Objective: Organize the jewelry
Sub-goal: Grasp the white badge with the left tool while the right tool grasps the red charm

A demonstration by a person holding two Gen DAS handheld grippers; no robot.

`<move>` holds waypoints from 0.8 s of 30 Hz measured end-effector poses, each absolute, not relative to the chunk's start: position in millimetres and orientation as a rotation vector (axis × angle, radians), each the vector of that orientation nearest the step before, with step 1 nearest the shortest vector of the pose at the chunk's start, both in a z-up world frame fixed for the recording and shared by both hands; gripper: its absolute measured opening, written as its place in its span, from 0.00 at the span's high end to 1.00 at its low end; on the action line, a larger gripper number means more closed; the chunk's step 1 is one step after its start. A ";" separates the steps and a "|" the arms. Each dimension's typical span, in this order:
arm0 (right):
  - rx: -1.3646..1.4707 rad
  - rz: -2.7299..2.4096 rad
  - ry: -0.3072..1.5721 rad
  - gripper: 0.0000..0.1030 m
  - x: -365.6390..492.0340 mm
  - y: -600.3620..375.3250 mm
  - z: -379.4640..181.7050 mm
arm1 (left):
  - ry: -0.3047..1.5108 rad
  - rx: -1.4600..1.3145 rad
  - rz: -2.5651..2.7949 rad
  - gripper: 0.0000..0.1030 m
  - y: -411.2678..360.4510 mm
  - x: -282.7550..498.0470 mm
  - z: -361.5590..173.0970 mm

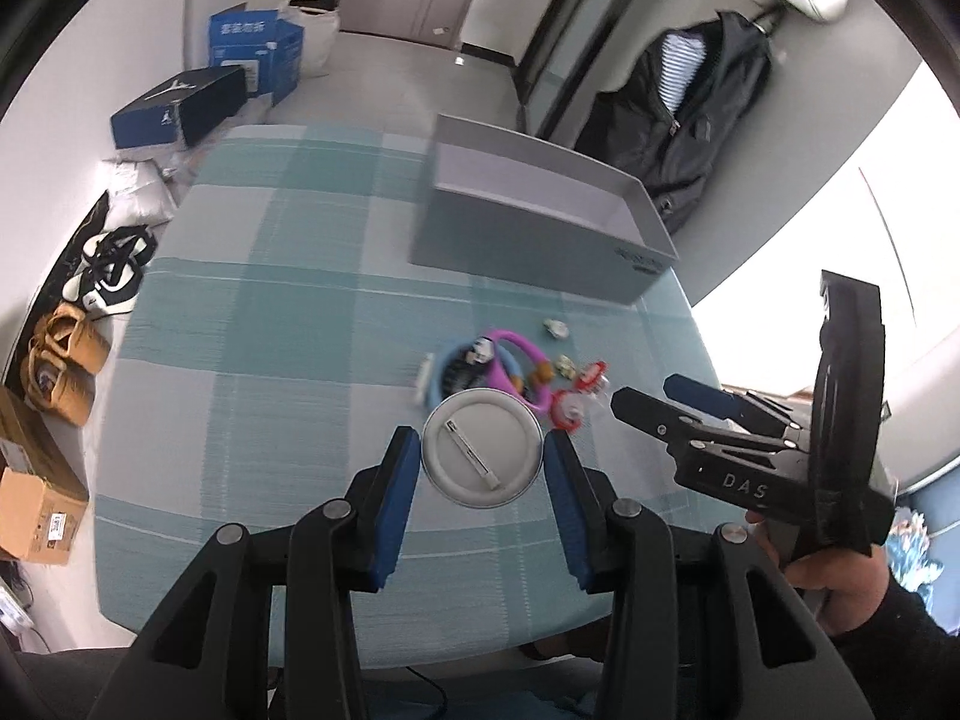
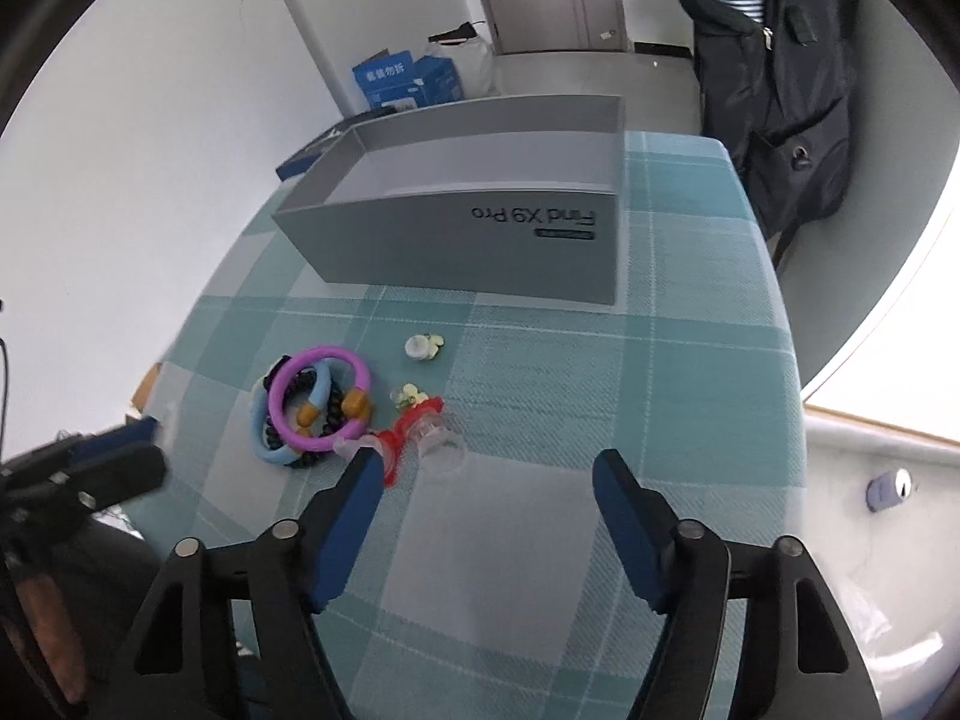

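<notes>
- Left wrist view: left gripper clamps a round pin badge, pin side up, above the checked tablecloth.
- Right gripper: jaws apart, nothing between them.
- Bracelets lie near the grey box, on its gripper side.

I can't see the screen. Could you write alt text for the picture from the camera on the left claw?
The left claw grips a round silver pin badge, pin side showing, above a table with a teal checked cloth. Beyond it lie a purple ring, a blue ring and small red pieces, with an open grey box farther back. The right claw enters from the right.
</notes>
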State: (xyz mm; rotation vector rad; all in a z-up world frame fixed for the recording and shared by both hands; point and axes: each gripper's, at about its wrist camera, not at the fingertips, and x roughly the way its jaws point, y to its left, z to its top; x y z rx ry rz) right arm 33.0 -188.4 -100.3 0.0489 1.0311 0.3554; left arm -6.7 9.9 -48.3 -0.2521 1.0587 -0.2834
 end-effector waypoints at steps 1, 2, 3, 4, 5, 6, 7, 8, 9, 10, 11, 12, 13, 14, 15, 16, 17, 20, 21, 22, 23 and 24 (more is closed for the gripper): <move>0.041 0.356 1.029 0.35 34.0 -186.0 -100.8 | 1.058 -0.261 -0.282 0.64 14.1 -4.7 -48.7; 0.034 0.354 1.028 0.37 34.4 -184.2 -101.4 | 1.058 -0.271 -0.279 0.64 16.7 -3.4 -48.5; 0.023 0.351 1.028 0.40 35.3 -181.9 -102.4 | 1.060 -0.276 -0.279 0.64 21.6 -1.4 -48.9; 0.013 0.345 1.030 0.45 36.7 -179.3 -103.3 | 1.060 -0.281 -0.280 0.64 23.5 0.4 -49.8; 0.003 0.340 1.035 0.47 38.3 -176.4 -104.9 | 1.059 -0.282 -0.279 0.64 24.7 0.8 -49.9; -0.005 0.336 1.040 0.48 40.0 -173.6 -106.5 | 1.059 -0.281 -0.278 0.64 24.9 1.3 -50.0; -0.016 0.331 1.041 0.49 40.6 -171.5 -107.7 | 1.061 -0.280 -0.281 0.64 26.0 1.5 -49.7; -0.037 0.325 1.032 0.50 40.4 -168.1 -107.6 | 1.064 -0.283 -0.283 0.64 26.0 2.2 -50.5; -0.047 0.329 1.033 0.52 40.8 -165.3 -108.1 | 1.066 -0.285 -0.285 0.64 27.7 1.1 -50.2; -0.064 0.329 1.028 0.53 40.5 -161.8 -108.4 | 1.068 -0.284 -0.285 0.64 28.4 0.3 -50.1; -0.075 0.330 1.026 0.55 40.2 -159.3 -108.9 | 1.069 -0.282 -0.283 0.64 29.1 -0.7 -49.9; -0.093 0.328 1.021 0.56 39.4 -155.8 -109.8 | 1.073 -0.280 -0.279 0.64 29.7 -0.2 -50.8; -0.104 0.330 1.017 0.60 38.7 -154.1 -110.0 | 1.076 -0.282 -0.277 0.64 30.5 0.1 -51.0; -0.118 0.330 1.014 0.64 38.0 -151.3 -110.3 | 1.078 -0.287 -0.278 0.64 31.2 1.1 -51.3; -0.131 0.329 1.011 0.67 37.4 -149.5 -110.5 | 1.078 -0.287 -0.277 0.64 31.5 1.7 -51.1; -0.142 0.330 1.008 0.76 36.8 -148.0 -110.7 | 1.076 -0.285 -0.276 0.64 31.7 2.0 -50.5; -0.147 0.335 1.007 0.82 36.8 -147.1 -110.7 | 1.074 -0.284 -0.275 0.64 31.9 2.2 -49.8; -0.146 0.350 1.004 0.82 35.0 -144.8 -111.2 | 1.067 -0.283 -0.276 0.64 31.9 2.1 -48.0; -0.144 0.355 1.003 0.82 34.5 -145.0 -111.0 | 1.068 -0.283 -0.277 0.64 31.7 1.9 -47.9; -0.138 0.362 1.004 0.82 34.4 -145.6 -110.8 | 1.069 -0.283 -0.278 0.64 31.2 2.1 -48.0; -0.136 0.365 1.000 0.82 34.2 -145.9 -109.9 | 1.070 -0.282 -0.278 0.64 30.9 2.0 -48.0; -0.138 0.363 0.995 0.82 33.6 -146.1 -109.1 | 1.069 -0.279 -0.278 0.64 30.6 1.9 -47.9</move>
